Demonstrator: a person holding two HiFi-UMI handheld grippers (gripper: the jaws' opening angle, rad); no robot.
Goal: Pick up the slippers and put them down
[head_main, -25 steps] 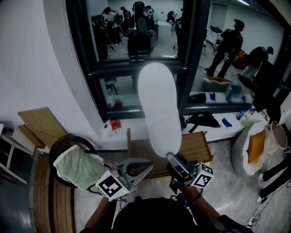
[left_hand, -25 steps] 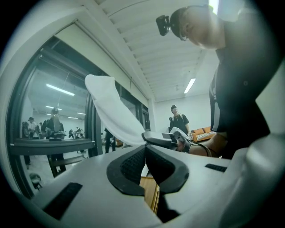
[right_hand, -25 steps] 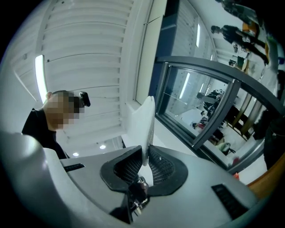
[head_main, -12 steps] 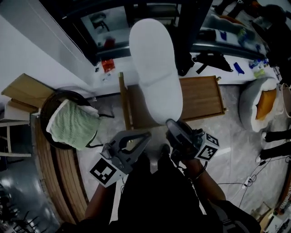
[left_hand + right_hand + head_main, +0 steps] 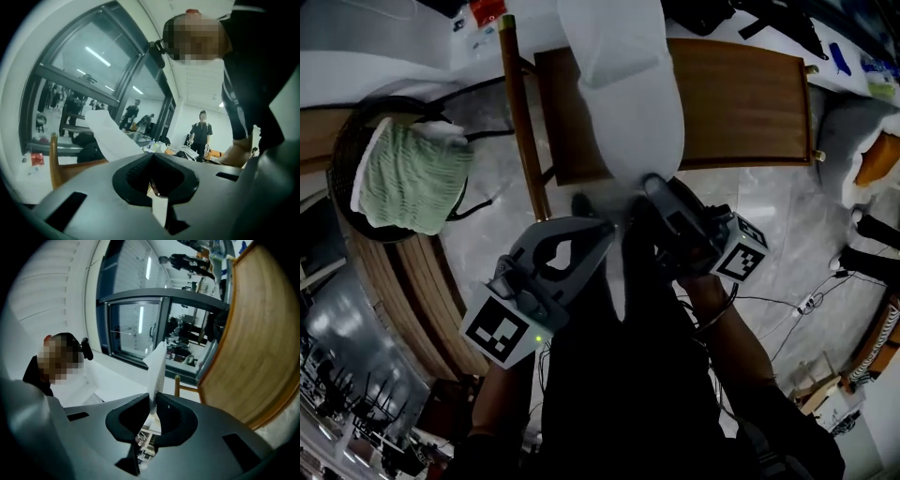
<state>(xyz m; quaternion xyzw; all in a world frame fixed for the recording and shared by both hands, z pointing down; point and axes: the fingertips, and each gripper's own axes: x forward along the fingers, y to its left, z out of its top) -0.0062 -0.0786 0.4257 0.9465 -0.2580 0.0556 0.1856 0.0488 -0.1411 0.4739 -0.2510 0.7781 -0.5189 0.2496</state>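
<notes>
A long white slipper [image 5: 623, 84] hangs sole-out in front of a wooden chair [image 5: 741, 103]. My right gripper [image 5: 652, 183] is shut on the slipper's lower end. In the right gripper view the slipper [image 5: 158, 366] shows edge-on, pinched between the tips of the right gripper [image 5: 153, 401]. My left gripper [image 5: 602, 230] sits just left of the slipper's lower end, shut, with its tips together and nothing between them. In the left gripper view the slipper [image 5: 108, 136] slants down behind the shut left gripper [image 5: 152, 155]. No second slipper is in view.
A dark basket with a green towel [image 5: 408, 173] stands on the left by curved wooden slats [image 5: 403, 281]. A grey cushion bed [image 5: 853, 122] and cables [image 5: 792, 305] lie on the pale floor to the right. The person's dark legs fill the lower middle.
Both grippers have sunk a good way and rolled, and the slipper came down with the right one. The head view has tipped from the window down to the chair and floor.
</notes>
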